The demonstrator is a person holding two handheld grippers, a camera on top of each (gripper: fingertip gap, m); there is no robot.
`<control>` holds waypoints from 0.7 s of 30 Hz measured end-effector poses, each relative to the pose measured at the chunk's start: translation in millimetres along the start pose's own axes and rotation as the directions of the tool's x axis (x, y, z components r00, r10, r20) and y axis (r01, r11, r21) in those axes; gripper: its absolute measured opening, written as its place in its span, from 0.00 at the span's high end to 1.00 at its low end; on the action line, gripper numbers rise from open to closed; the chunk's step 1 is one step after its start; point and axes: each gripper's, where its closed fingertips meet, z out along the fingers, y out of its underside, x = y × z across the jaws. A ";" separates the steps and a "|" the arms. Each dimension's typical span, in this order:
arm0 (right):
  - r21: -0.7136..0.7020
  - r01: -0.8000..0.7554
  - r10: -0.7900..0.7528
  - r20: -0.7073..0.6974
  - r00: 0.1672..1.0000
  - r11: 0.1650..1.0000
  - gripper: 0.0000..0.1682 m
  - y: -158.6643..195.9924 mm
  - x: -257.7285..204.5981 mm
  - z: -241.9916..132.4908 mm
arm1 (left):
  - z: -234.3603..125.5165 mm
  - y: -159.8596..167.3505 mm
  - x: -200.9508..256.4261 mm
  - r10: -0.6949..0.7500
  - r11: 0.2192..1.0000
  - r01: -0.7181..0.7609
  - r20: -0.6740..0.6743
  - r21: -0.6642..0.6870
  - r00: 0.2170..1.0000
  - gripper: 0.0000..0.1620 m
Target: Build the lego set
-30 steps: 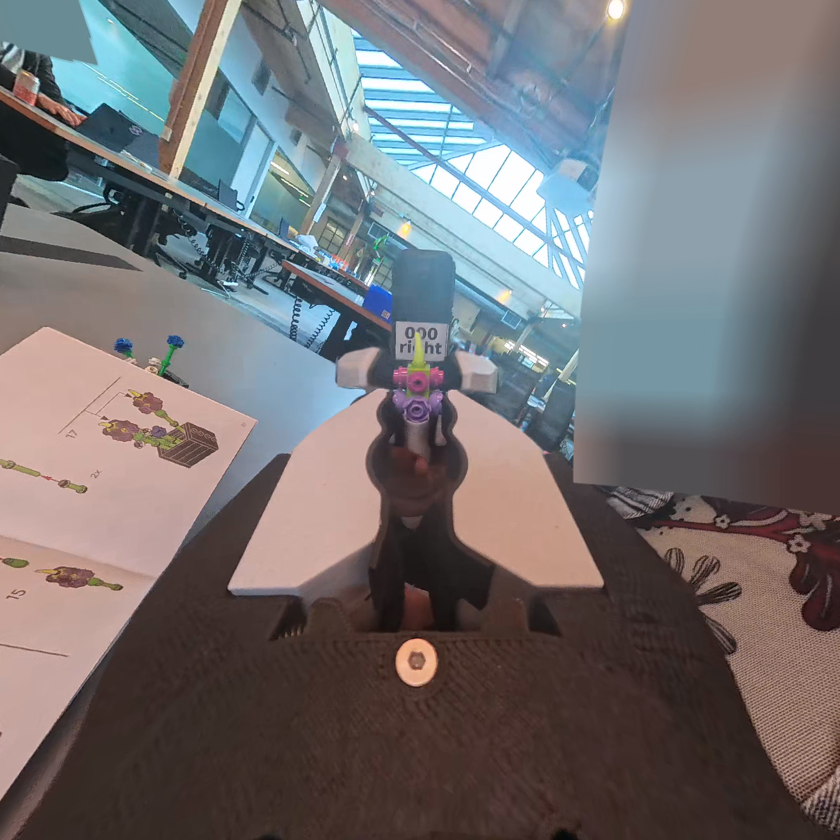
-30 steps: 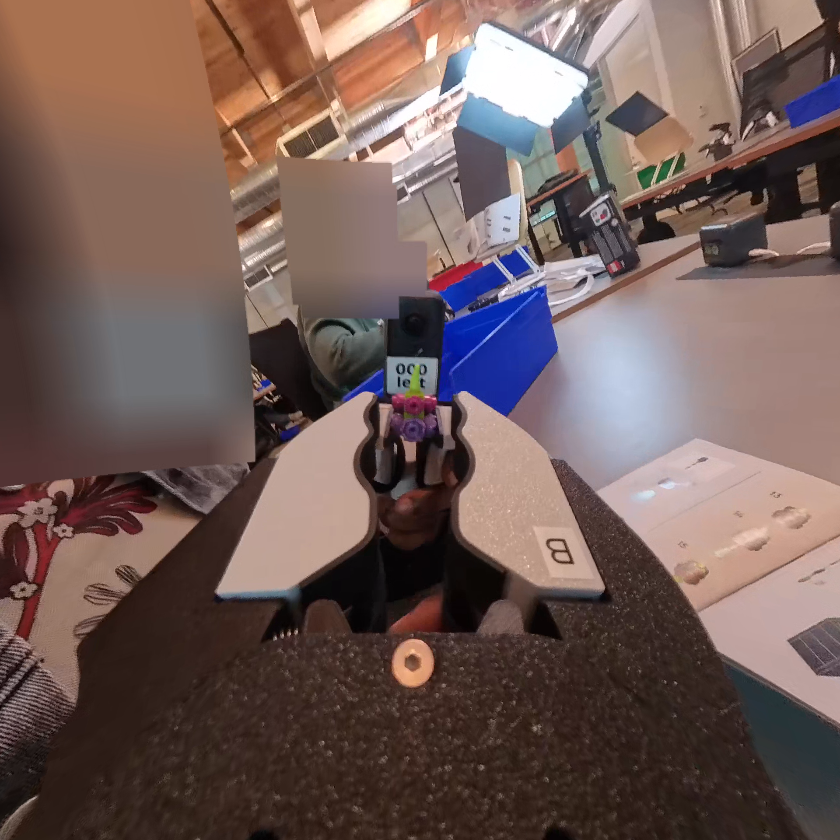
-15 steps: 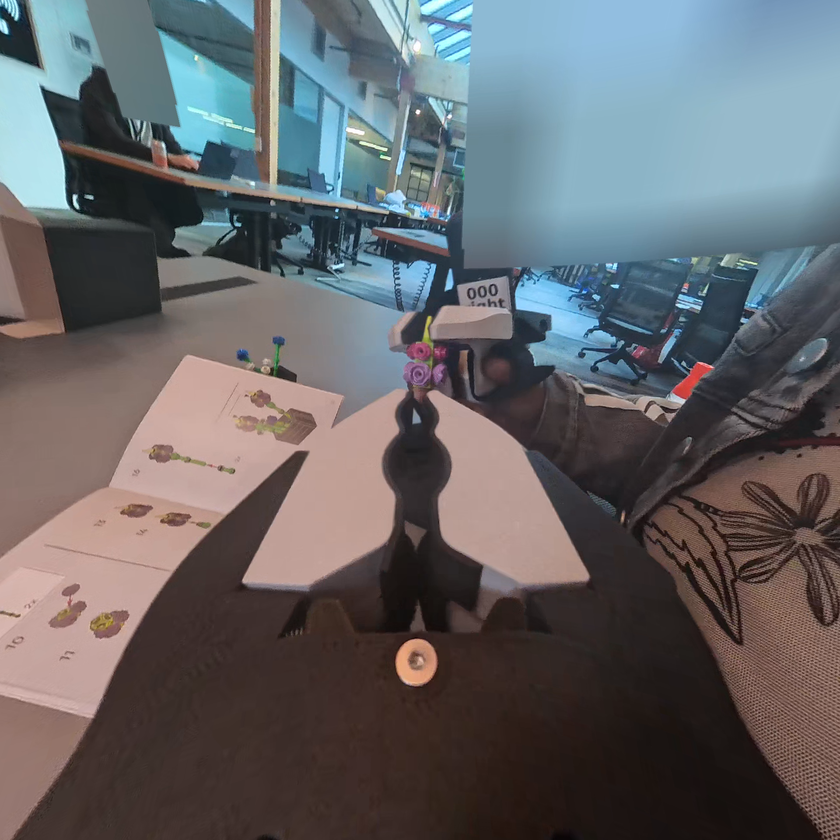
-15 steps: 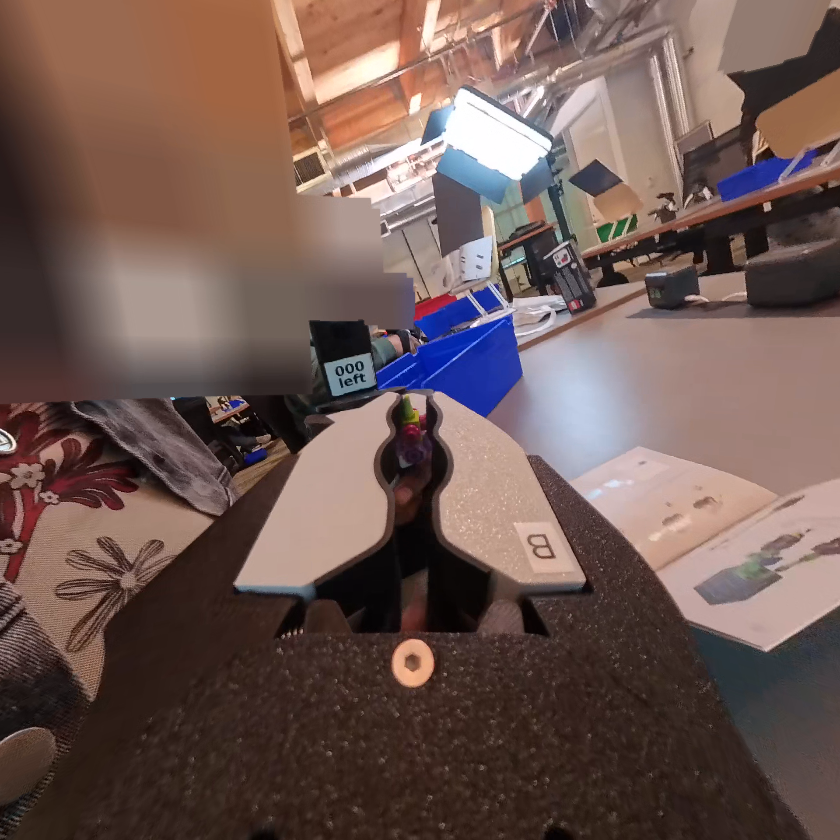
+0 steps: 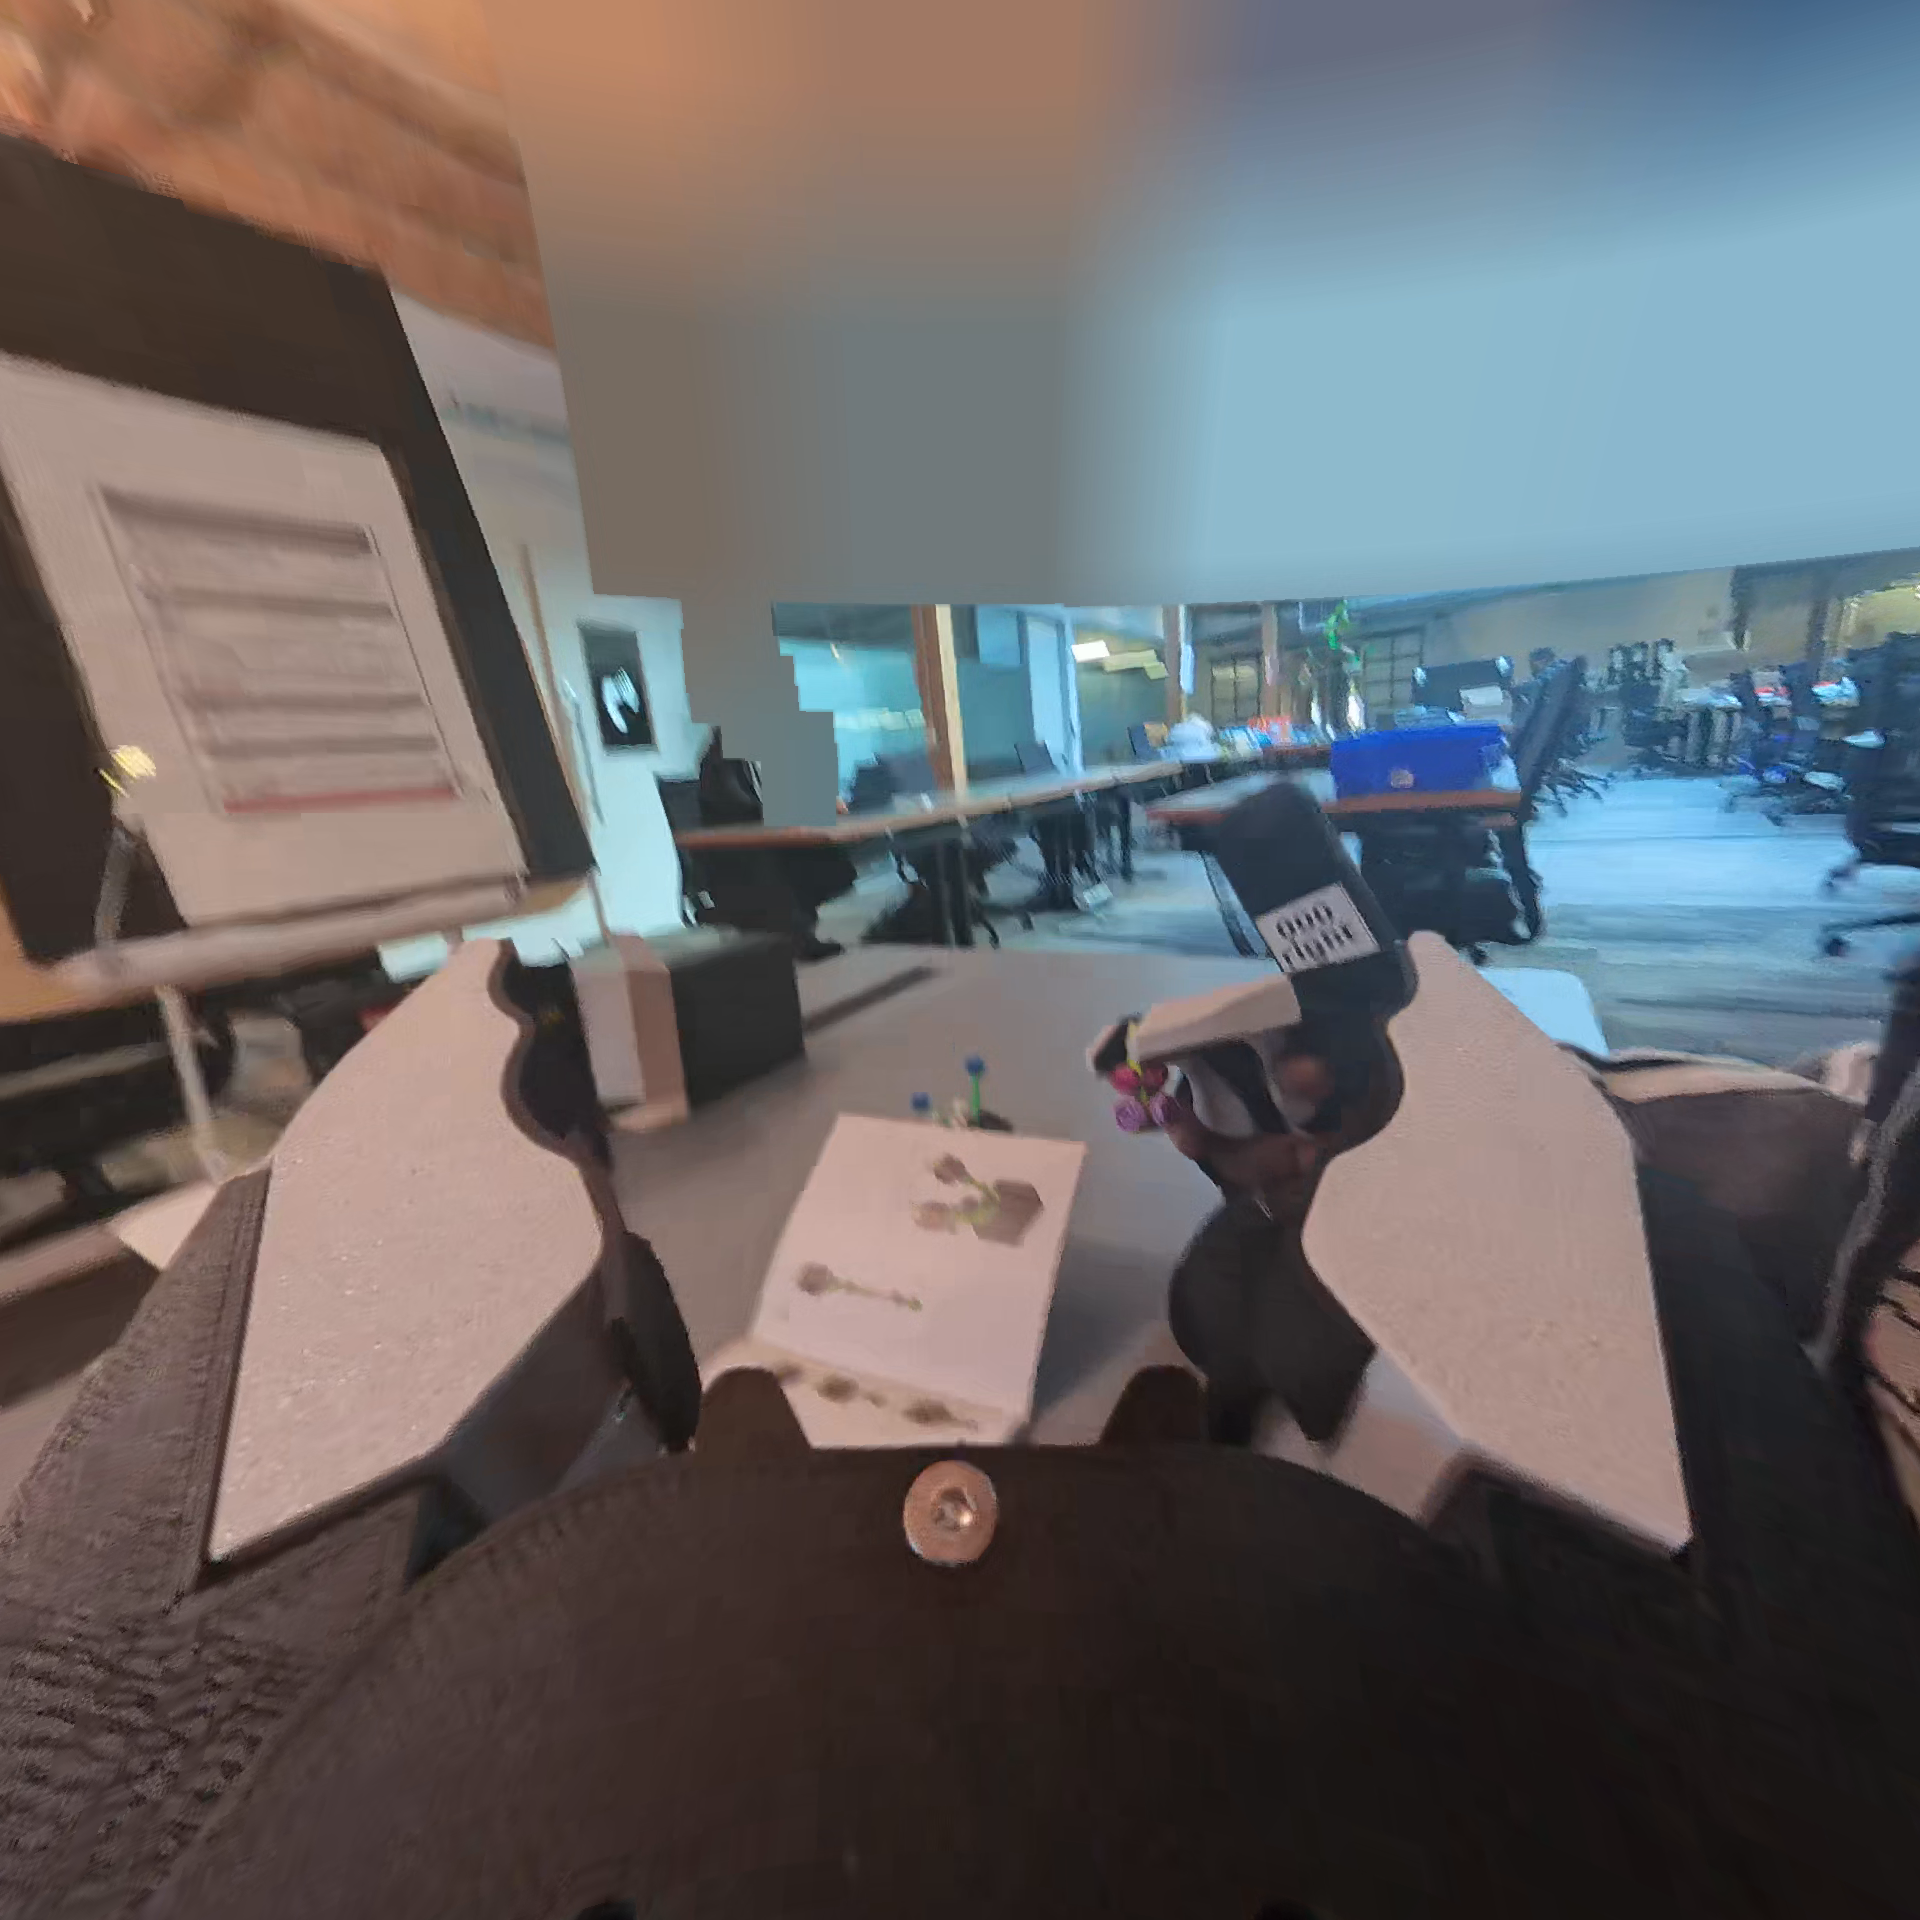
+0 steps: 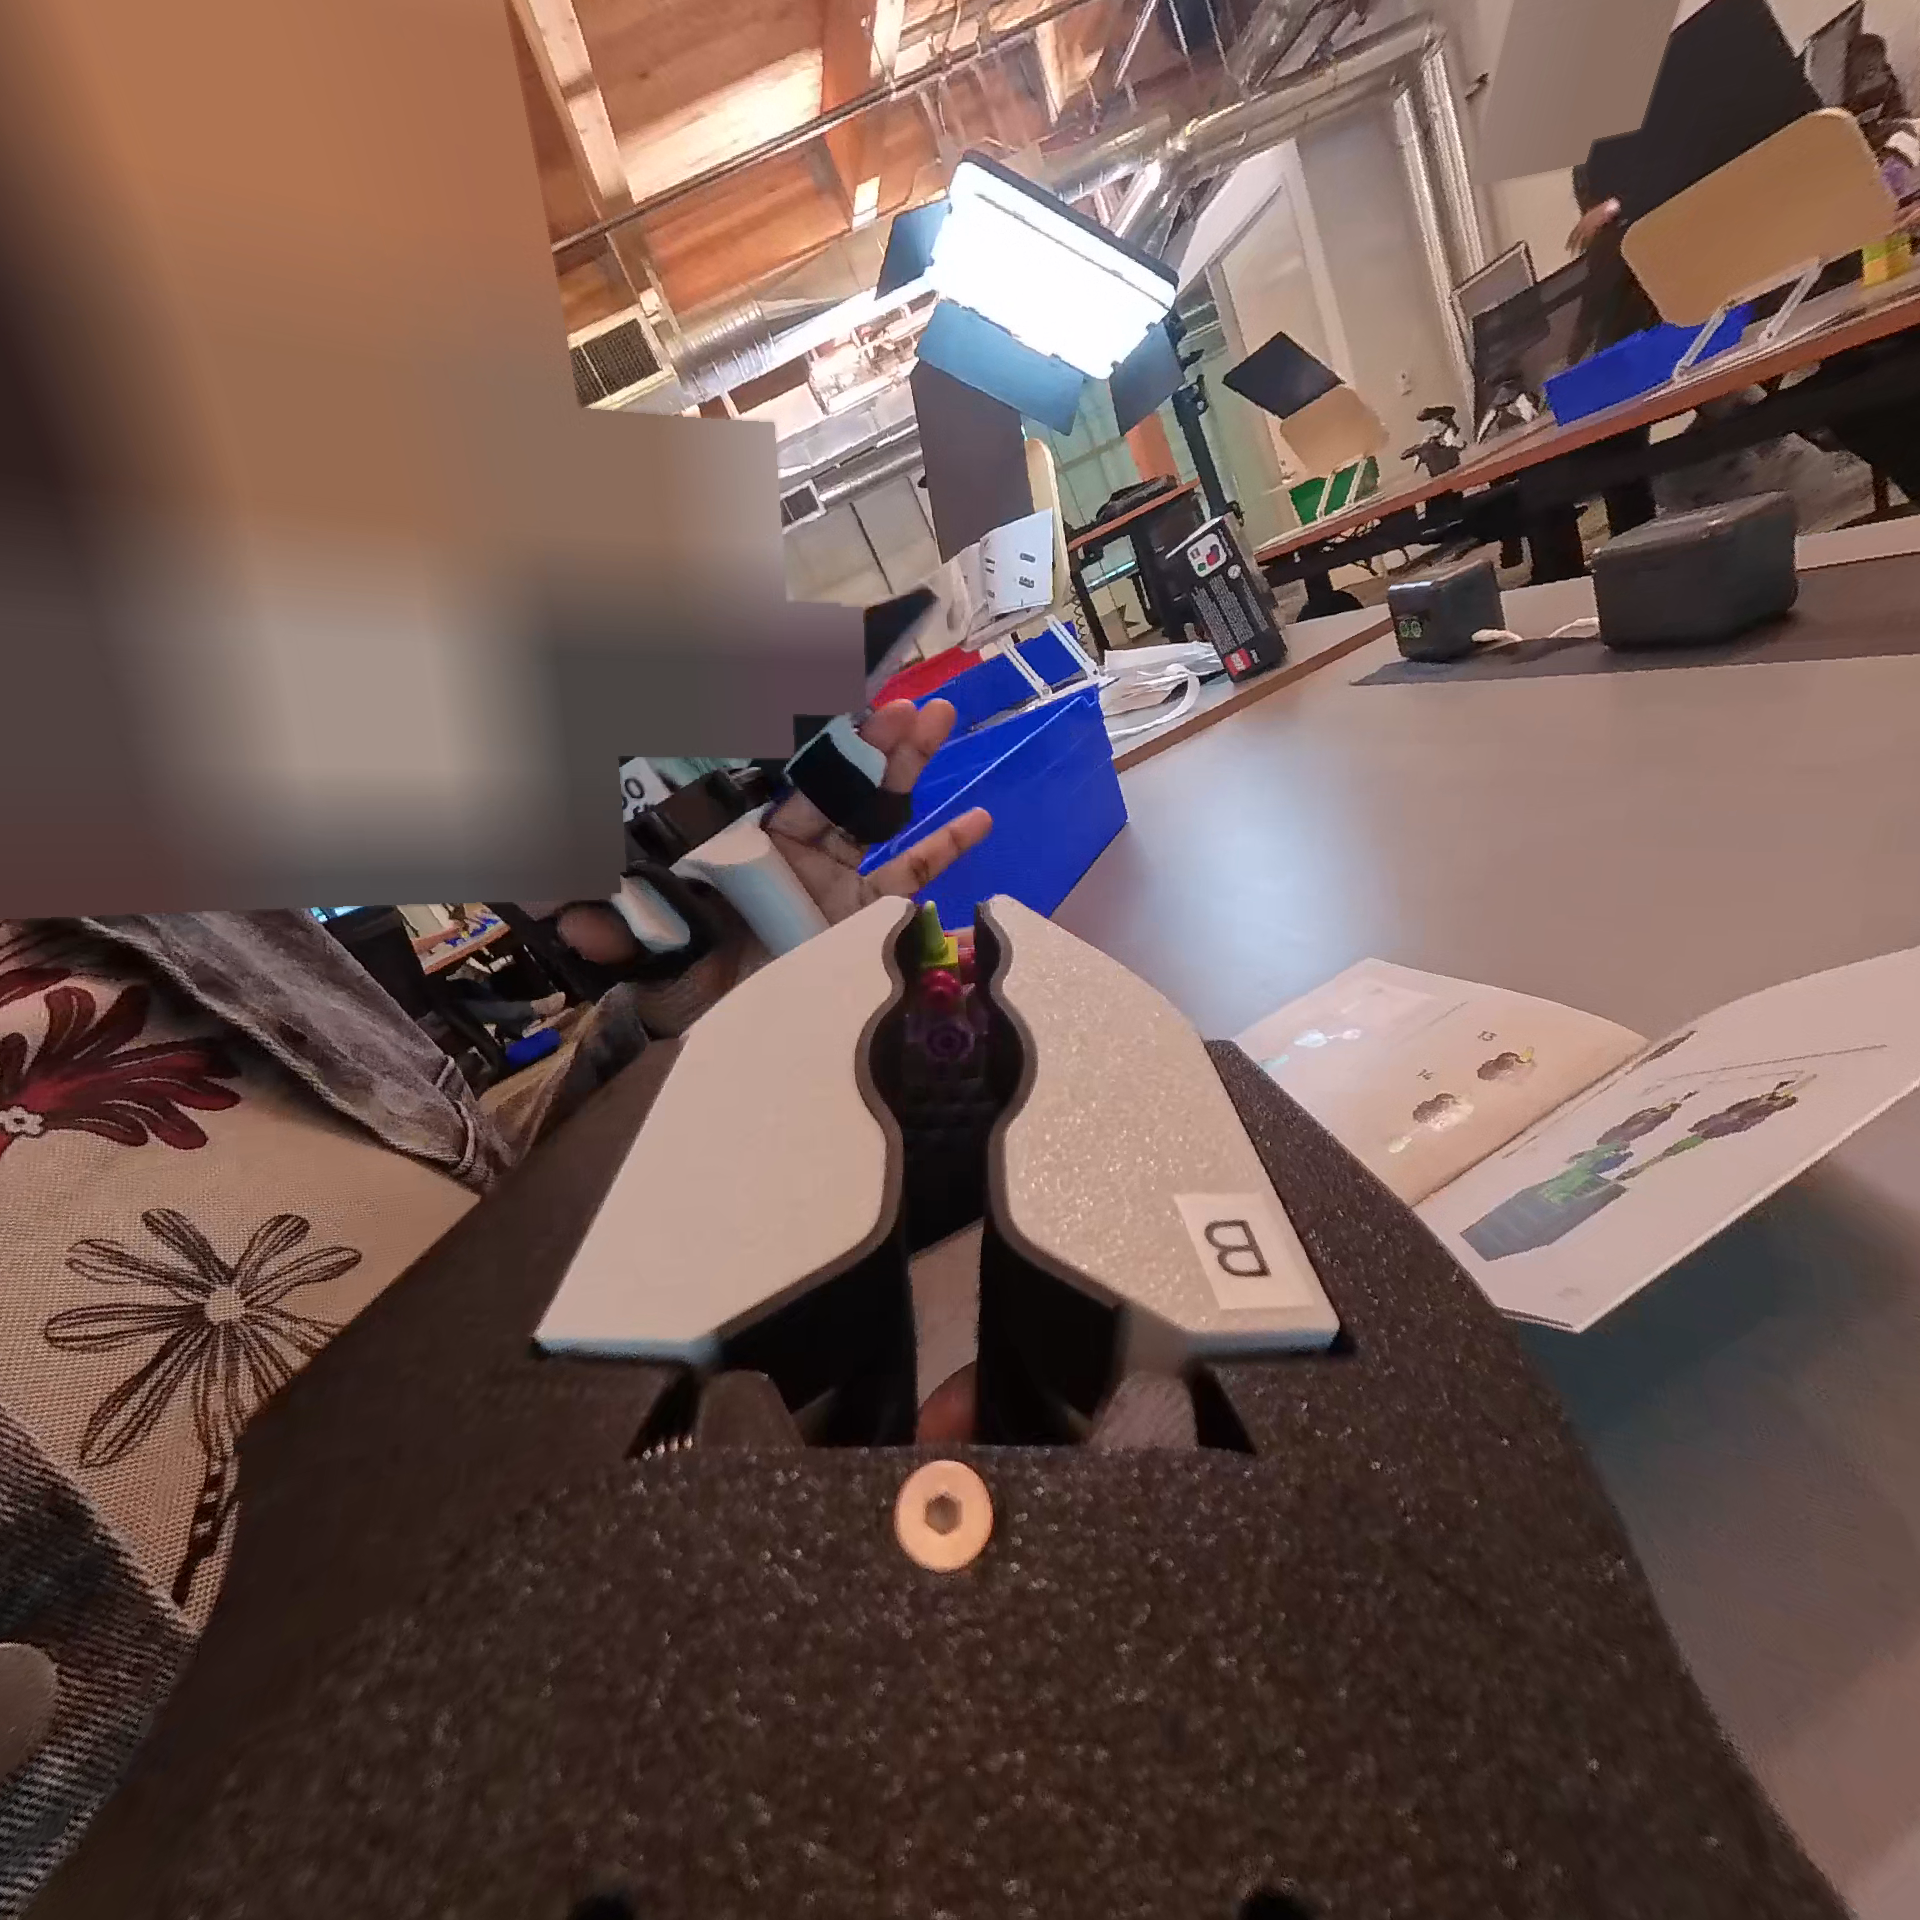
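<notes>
Right wrist view: our right gripper (image 6: 940,925) fingers are clenched on the flower stem (image 6: 940,987); our left gripper (image 5: 961,1049) fingers are spread wide, holding nothing.

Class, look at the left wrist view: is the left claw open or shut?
Open. The left claw has its grey fingers spread wide, with the white instruction booklet visible between them; nothing is held.
</notes>
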 end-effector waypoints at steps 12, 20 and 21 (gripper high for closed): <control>0.075 -0.094 0.093 0.011 0.996 0.993 0.95 -11.9 5.6 -5.2 | 1.2 57.7 19.3 -0.132 0.949 0.098 -0.094 -0.299 0.987 0.74; -0.142 -0.003 0.020 0.116 0.993 0.990 0.95 2.9 -18.4 8.7 | 14.2 67.2 60.2 -0.528 0.815 0.405 -0.242 -0.415 0.814 0.78; -0.190 0.016 0.009 0.127 0.992 0.982 0.95 7.2 -20.5 10.6 | 13.6 70.1 61.5 -0.532 0.809 0.399 -0.247 -0.433 0.810 0.79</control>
